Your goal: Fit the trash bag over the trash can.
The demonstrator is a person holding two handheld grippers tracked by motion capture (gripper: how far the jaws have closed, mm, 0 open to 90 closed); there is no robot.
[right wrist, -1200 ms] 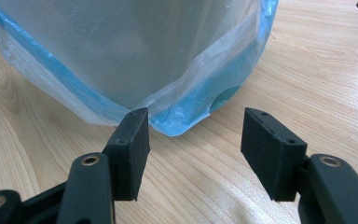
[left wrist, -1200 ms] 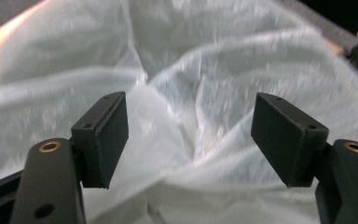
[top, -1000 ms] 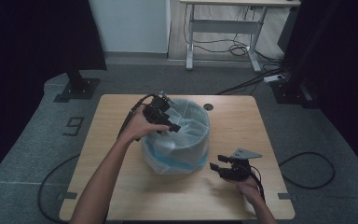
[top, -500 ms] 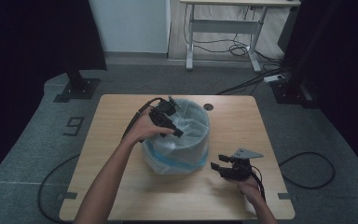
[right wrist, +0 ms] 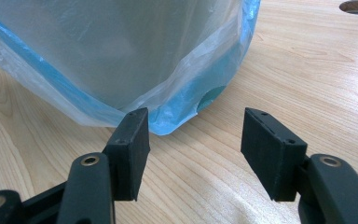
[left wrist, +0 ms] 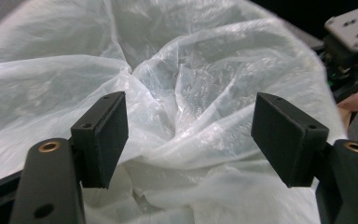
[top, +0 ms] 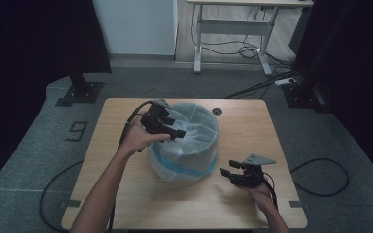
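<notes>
A round bin lined with a thin white plastic bag (top: 189, 141) stands in the middle of the wooden table (top: 252, 131). The bag's blue-edged rim hangs down the outside to the tabletop (right wrist: 168, 112). My left gripper (top: 172, 132) hovers over the bin's left rim, open, its jaws spread above the crumpled liner (left wrist: 186, 107) with nothing between them. My right gripper (top: 226, 174) rests low on the table to the right of the bin, open, its jaws level with the bag's hem (right wrist: 186, 119) and a short gap away.
A round cable hole (top: 216, 111) pierces the table behind the bin. Cables (top: 320, 170) trail on the grey floor right of the table. A desk frame (top: 233, 29) stands at the back, and a dark stand base (top: 80, 92) sits on the floor at the left.
My left gripper has slid right and slightly toward me, farther over the bin's opening. The right gripper has stayed in place.
</notes>
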